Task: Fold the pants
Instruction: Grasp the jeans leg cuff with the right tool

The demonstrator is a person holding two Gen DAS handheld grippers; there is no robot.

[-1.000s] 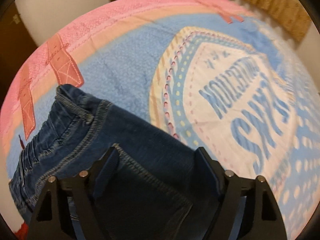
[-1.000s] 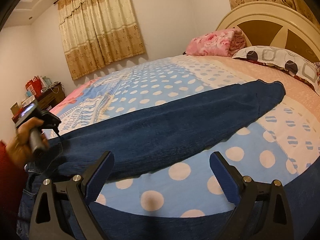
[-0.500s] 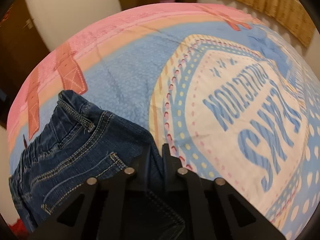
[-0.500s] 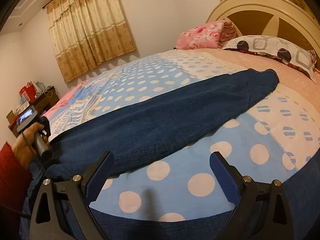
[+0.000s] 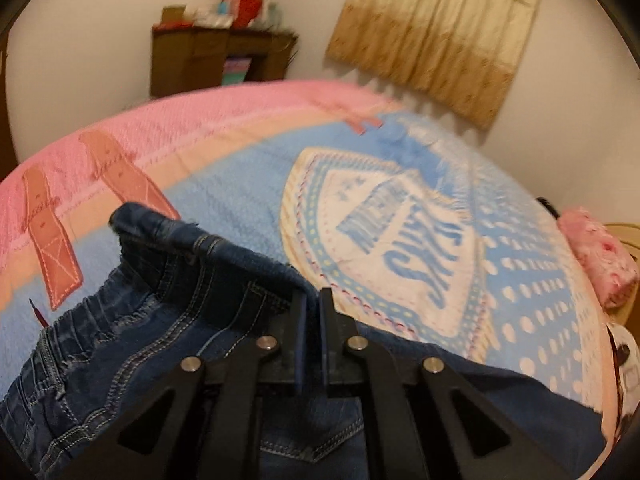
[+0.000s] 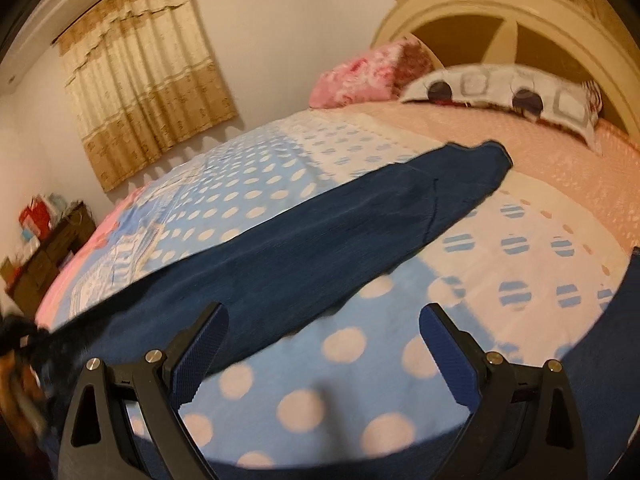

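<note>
The left gripper (image 5: 313, 304) was clenched on the waist edge of the pants (image 5: 168, 320), its dark pads pressed together with a fold of denim pinched between them; the jaws had just been closing. The waistband stood raised off the bed (image 5: 240, 184) at that grip, with the elastic back and stitched pockets slumping away to one side of the gripper.

The right gripper (image 6: 322, 344) was released, its blue pads wide apart over bare polka-dot bedspread, touching nothing. One trouser leg (image 6: 320, 240) lay flat just beyond its near pad and ran diagonally up the bed toward the headboard (image 6: 500, 12), the cuff ending short of the pillows (image 6: 500, 88). A blurred hand (image 6: 16, 392) showed beside the waist end. Beyond the bed hung a curtain (image 6: 148, 104).
</note>
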